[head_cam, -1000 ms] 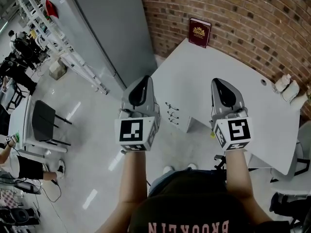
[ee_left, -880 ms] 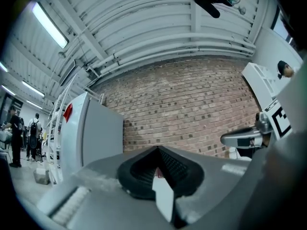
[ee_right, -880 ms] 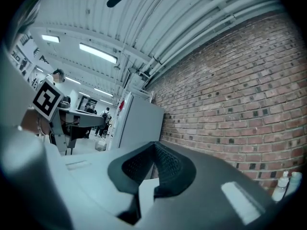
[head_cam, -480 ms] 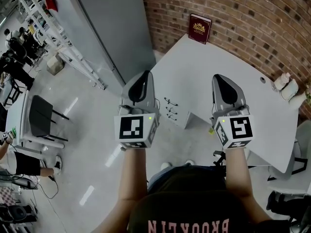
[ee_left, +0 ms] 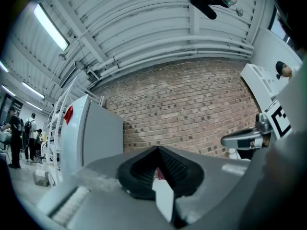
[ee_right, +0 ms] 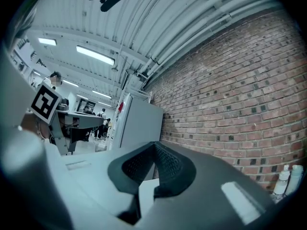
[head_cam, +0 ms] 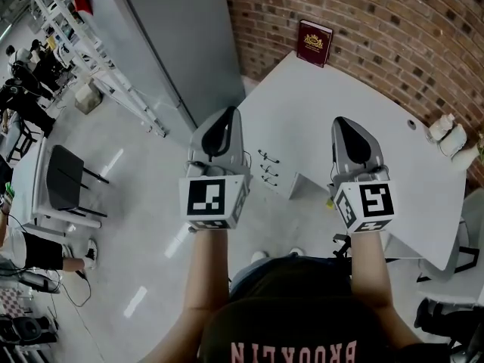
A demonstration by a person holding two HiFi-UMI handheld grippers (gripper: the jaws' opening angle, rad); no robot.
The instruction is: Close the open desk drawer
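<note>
Grey plastic jaws on the left gripper [head_cam: 225, 116] are pressed together with nothing between them, and the right gripper [head_cam: 344, 124] is closed and empty in the same way. Both are held side by side, well apart, pointing about level toward the brick wall [head_cam: 393, 21]. The drawers [head_cam: 272, 174] lie below and between the two grippers, nearer the left one, just past its inner side. Their white fronts carry three dark handles [head_cam: 267, 171] stacked one under another, and neither gripper touches them. Which drawer stands open cannot be told from here. The white desk [head_cam: 333, 89] runs ahead of the grippers to the wall, where a maroon book [head_cam: 312, 44] stands. Beyond the right gripper, bottles [head_cam: 446, 134] sit at the desk's far edge. Ahead of the left gripper stands a grey cabinet [head_cam: 174, 36].
</note>
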